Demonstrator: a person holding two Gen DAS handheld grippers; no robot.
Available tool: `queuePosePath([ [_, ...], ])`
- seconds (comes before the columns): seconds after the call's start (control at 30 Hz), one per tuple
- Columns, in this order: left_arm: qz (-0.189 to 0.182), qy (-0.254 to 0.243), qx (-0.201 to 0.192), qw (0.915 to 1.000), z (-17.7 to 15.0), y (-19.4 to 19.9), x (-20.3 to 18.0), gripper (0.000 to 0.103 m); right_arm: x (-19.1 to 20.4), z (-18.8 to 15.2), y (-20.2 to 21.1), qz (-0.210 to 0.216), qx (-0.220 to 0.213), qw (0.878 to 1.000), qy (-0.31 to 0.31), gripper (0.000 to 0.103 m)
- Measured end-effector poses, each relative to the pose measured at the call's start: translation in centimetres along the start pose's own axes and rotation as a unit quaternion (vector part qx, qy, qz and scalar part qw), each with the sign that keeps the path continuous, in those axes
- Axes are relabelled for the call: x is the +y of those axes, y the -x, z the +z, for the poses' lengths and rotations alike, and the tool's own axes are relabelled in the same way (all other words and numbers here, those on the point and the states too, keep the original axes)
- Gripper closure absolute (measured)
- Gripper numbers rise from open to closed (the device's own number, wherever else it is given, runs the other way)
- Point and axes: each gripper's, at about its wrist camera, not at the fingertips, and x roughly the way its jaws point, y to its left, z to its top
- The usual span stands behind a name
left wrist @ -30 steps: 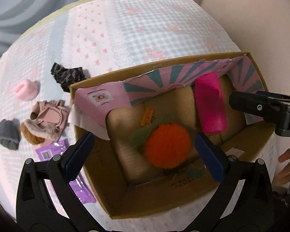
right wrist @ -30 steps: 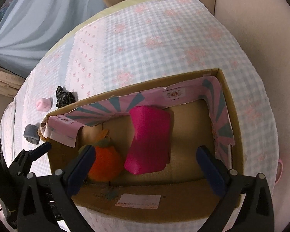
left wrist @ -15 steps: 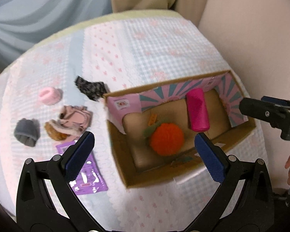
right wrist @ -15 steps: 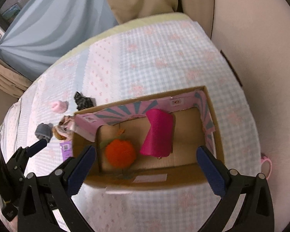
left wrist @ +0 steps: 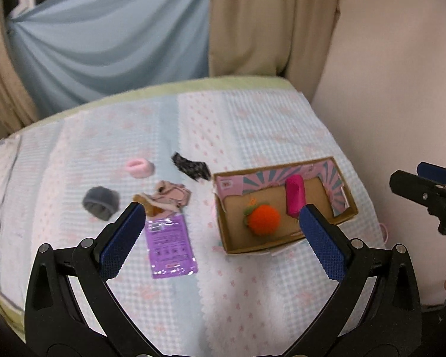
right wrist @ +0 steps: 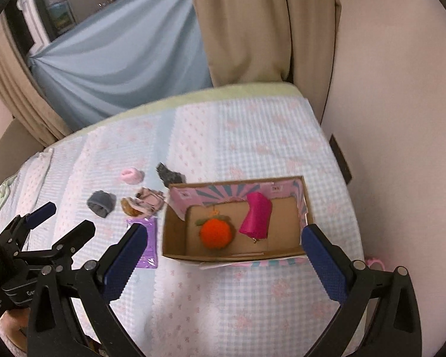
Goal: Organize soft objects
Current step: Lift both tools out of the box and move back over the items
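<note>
1. Soft toys: we see an orange pompom (right wrist: 215, 232) and a pink roll (right wrist: 256, 220) lying side by side inside the box (right wrist: 232, 256).
2. Left of the box, a pink ring (left wrist: 139, 167), grey hat (left wrist: 101, 203), doll (left wrist: 163, 200) and purple packet (left wrist: 170, 245) lie on the bedspread (left wrist: 252, 291).
3. Our left claw (left wrist: 220, 239) and right claw (right wrist: 224, 263) both gape wide, holding nothing.

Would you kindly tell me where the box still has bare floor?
In the cardboard box, floor is bare between the magenta roll and the right wall. The orange pompom fills the left; only a narrow gap separates it from the roll.
</note>
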Motion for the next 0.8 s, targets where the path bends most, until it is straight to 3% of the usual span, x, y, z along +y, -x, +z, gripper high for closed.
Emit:
queuePosePath([
  [0.3,0.034,0.055,-0.053,0.9964,-1.9,8.1,3.6,0.000,3.0,-1.1,4.6,0.010,-0.046,0.998,0.035,0.000],
  [0.53,0.070,0.081,-0.070,0.9918,-3.6,11.0,5.7,0.000,4.3,-1.2,5.2,0.044,-0.058,0.996,0.046,0.000],
  [0.8,0.091,0.116,-0.069,0.9867,-5.2,11.5,9.5,0.000,7.7,-0.9,3.7,0.076,-0.062,0.993,0.070,0.000],
])
